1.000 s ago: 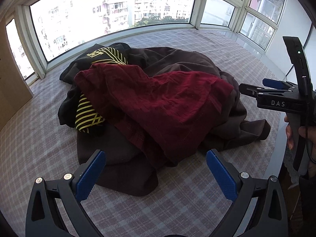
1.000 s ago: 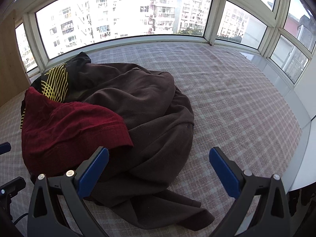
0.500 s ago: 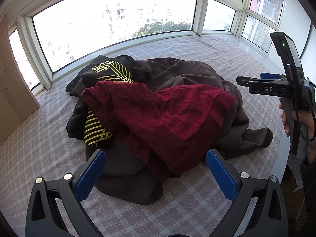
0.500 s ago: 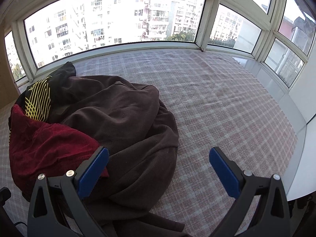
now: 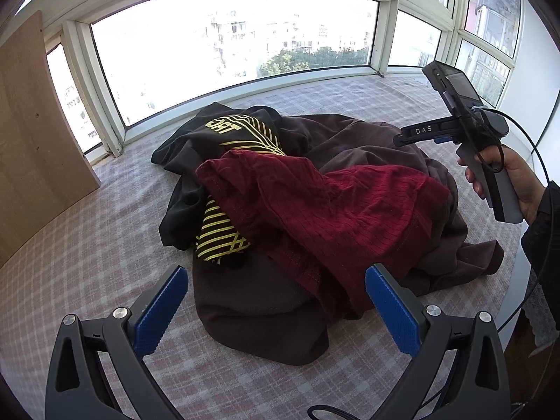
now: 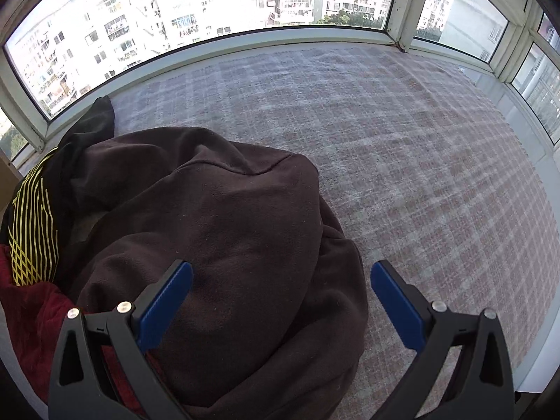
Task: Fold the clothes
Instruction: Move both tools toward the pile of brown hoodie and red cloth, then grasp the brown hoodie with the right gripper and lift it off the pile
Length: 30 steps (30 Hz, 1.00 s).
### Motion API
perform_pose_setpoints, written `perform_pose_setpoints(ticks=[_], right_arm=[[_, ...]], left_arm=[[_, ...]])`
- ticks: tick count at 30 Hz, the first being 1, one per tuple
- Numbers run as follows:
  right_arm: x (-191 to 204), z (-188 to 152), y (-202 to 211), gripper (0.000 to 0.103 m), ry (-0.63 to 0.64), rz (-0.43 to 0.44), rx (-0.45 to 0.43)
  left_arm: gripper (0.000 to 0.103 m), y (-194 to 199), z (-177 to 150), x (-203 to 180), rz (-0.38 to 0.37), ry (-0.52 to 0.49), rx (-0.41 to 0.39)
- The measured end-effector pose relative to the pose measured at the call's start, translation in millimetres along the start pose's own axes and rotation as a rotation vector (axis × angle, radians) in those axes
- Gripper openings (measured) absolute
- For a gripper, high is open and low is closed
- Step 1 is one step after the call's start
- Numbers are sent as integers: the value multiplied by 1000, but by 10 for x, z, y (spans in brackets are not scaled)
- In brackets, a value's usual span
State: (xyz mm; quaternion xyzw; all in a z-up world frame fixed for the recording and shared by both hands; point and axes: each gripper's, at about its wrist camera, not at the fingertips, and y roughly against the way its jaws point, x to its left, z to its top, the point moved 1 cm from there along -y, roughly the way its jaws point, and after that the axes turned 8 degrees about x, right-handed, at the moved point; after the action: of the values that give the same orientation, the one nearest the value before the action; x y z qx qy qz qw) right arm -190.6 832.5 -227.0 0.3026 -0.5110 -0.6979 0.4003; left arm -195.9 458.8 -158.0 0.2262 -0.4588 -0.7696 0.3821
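A pile of clothes lies on the checked mat (image 5: 87, 262). A dark red garment (image 5: 325, 203) drapes on top, over a dark brown garment (image 5: 259, 311) and a black one with yellow stripes (image 5: 238, 133). My left gripper (image 5: 276, 301) is open and empty, above the pile's near edge. My right gripper (image 6: 280, 297) is open and empty, right over the brown garment (image 6: 227, 231). It also shows in the left wrist view (image 5: 423, 134), held by a hand above the pile's right side. The striped garment (image 6: 33, 224) and the red one (image 6: 31, 315) lie at the left.
Bay windows (image 5: 227, 45) ring the far side of the mat. A wooden panel (image 5: 31, 147) stands at the left. The mat (image 6: 420, 147) stretches right of the pile to a white ledge (image 6: 535, 315).
My left gripper has pulled back and up, so the pile looks farther off. My right gripper has moved forward and down over the brown garment. Both stay open.
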Motion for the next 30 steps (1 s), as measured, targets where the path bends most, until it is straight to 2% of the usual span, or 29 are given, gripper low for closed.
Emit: perform_pose_setpoints(ticks=[5,9,10,11,13,15,17,19,22,26,30], right_arm=[[96,9,-143,103,47,-38,15],[92,2,-160,100,56,-15,15],[79,4,-165,91,48,17,19],[73,9,-175,76,41,63,23],[87,11,-195,54,33,134,34],[143,0,-186,48,58,122,32],[197,-10,-161,30,81,110,25],[188,-13,-97,15,68,147,10],[188,10,24,11,63,181,-13],[155,50,322,10,43,205,-101],[177,190,805,9,55,196,-217]], left_arm=[[102,-36,23,101,16,24,0],[102,-79,55,113,11,29,7],[102,-90,59,107,11,28,9],[102,-100,62,99,11,25,10],[102,-117,63,81,10,19,13],[102,-125,66,71,11,14,15],[102,-128,66,75,13,12,17],[102,-131,66,92,17,15,18],[102,-120,68,128,21,23,15],[102,-81,75,182,28,34,5],[102,-19,74,248,38,48,-11]])
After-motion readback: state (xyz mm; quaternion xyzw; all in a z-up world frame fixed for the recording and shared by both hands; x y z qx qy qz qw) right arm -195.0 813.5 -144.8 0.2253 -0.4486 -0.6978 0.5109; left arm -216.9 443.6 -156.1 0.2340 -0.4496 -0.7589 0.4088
